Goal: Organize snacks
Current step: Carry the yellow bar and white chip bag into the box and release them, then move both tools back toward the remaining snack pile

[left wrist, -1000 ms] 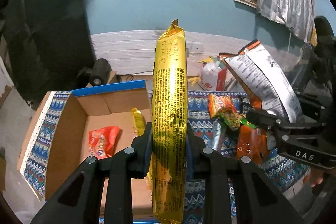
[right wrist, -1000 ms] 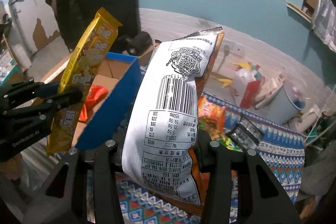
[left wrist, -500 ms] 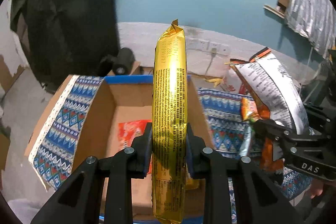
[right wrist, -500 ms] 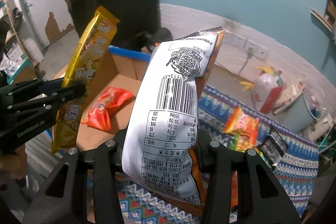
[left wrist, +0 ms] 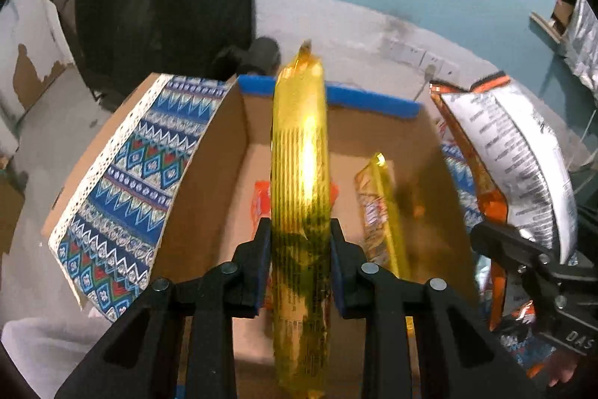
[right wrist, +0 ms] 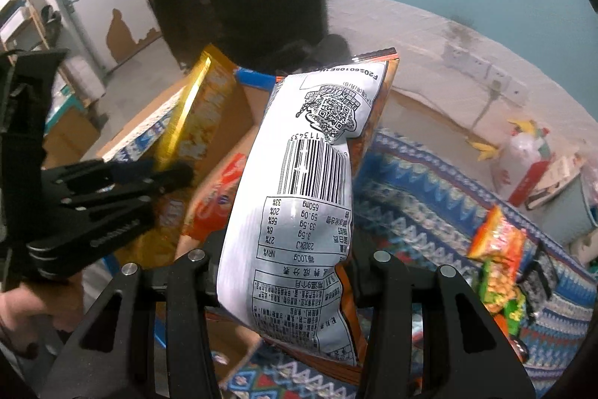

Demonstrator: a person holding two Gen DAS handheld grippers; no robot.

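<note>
Snacks up in both grippers at once! The left gripper (left wrist: 300,251) is clamped on a long gold pack (left wrist: 300,174), held upright between the two pads and poised right over the open box (left wrist: 209,189), its top end reaching up past the box's blue far rim (left wrist: 368,100). From the right wrist view the same left gripper (right wrist: 164,176) shows side-on, the gold pack (right wrist: 194,107) tilted in its grip above the box's near corner.

The right gripper (right wrist: 286,277) is squeezed tight on a silver chip bag (right wrist: 310,197), barcode and nutrition panel facing the camera, orange edging down one side. That bag (left wrist: 512,159) hangs just right of the box in the left wrist view, the right gripper (left wrist: 538,264) pinching its lower part.

Down inside the box: an orange pack (left wrist: 261,204) on the floor, mostly hidden behind the gold pack, and a second gold pack (left wrist: 381,212) leaning along the box's right wall. A patterned cloth (left wrist: 138,182) drapes the box's left flap.

Right of the box, that cloth (right wrist: 422,186) covers the table, and there lie an orange packet (right wrist: 495,238), a green packet (right wrist: 501,290) touching it, and a dark wrapper (right wrist: 542,272) just beyond them. Further off, beyond the cloth's far edge, stands a white-and-red bag (right wrist: 521,163).
</note>
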